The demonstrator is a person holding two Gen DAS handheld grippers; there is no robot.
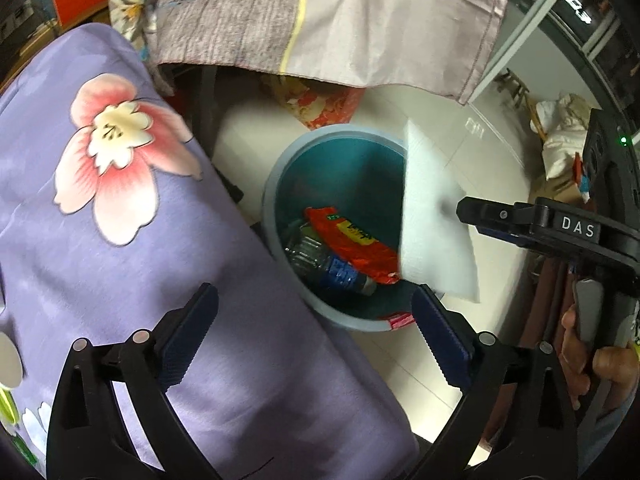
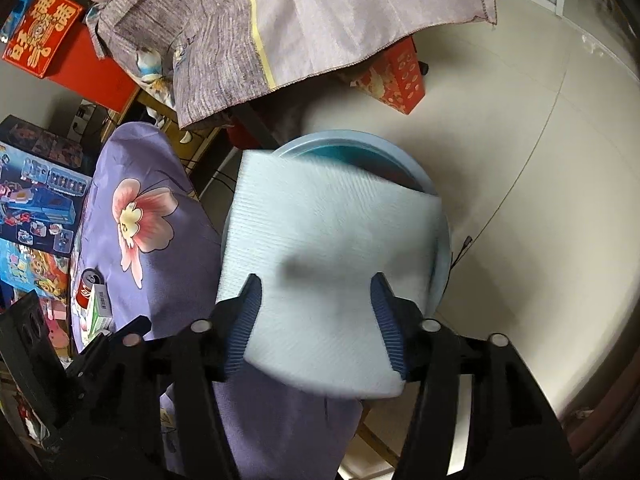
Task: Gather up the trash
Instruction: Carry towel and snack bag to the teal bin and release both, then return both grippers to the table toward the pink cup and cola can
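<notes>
A round blue-grey trash bin point(image 1: 269, 204) stands on the pale tile floor; inside lie a red snack wrapper point(image 1: 352, 244) and a crushed plastic bottle point(image 1: 332, 268). A white paper sheet point(image 1: 432, 216) hangs blurred over the bin's right rim. In the right wrist view this sheet point(image 2: 328, 240) spreads loose in front of my right gripper point(image 2: 318, 300), whose pads stand apart and do not press it. The sheet hides most of the bin point(image 2: 440, 248) there. One of the right gripper's fingers point(image 1: 492, 216) points at the sheet. My left gripper point(image 1: 314, 300) is wide open and empty above the bin's near rim.
A purple floral quilt point(image 1: 120, 240) bulges right against the bin's left side. A grey-pink cloth point(image 1: 320, 20) hangs over the far side, with a red patterned box point(image 2: 396, 80) under it. A drink can point(image 2: 88, 284) and a small carton point(image 2: 100, 304) lie on the quilt.
</notes>
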